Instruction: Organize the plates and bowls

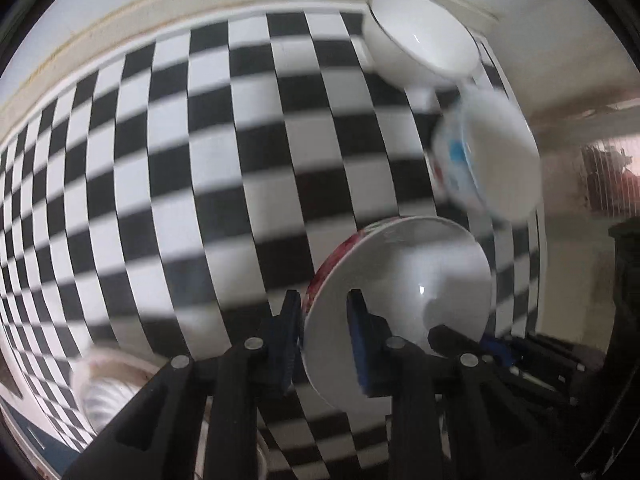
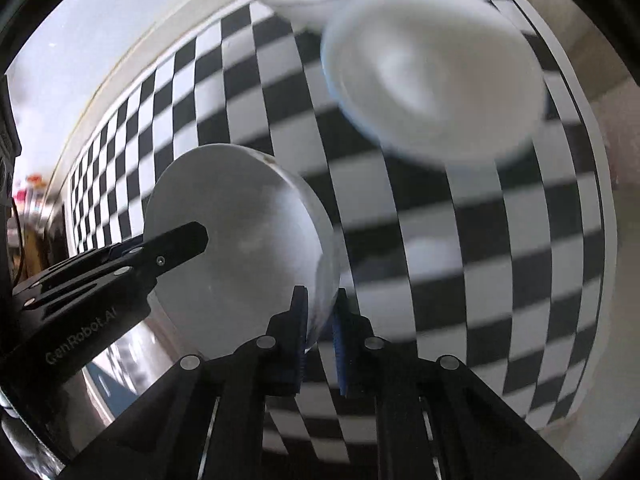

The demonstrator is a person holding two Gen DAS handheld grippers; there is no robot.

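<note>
- Left hand-held gripper [image 1: 323, 334]: my jaws pinch the rim of the red-patterned bowl [image 1: 404, 292], held tilted above the desk [image 1: 180, 160].
- Right hand-held gripper [image 2: 320, 330]: clamped on the same bowl's opposite rim, it seems.
- Blue-patterned bowl [image 1: 490, 156], plain white bowl [image 1: 420, 36]: beyond; I judge nesting needs a level, slow lowering.

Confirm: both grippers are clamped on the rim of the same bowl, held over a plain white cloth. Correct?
Not quite. The cloth is a black-and-white checkerboard, not plain white; both wrist views show it. The rest holds: the left gripper and right gripper are both clamped on the rim of the same bowl, one finger inside and one outside.
</note>
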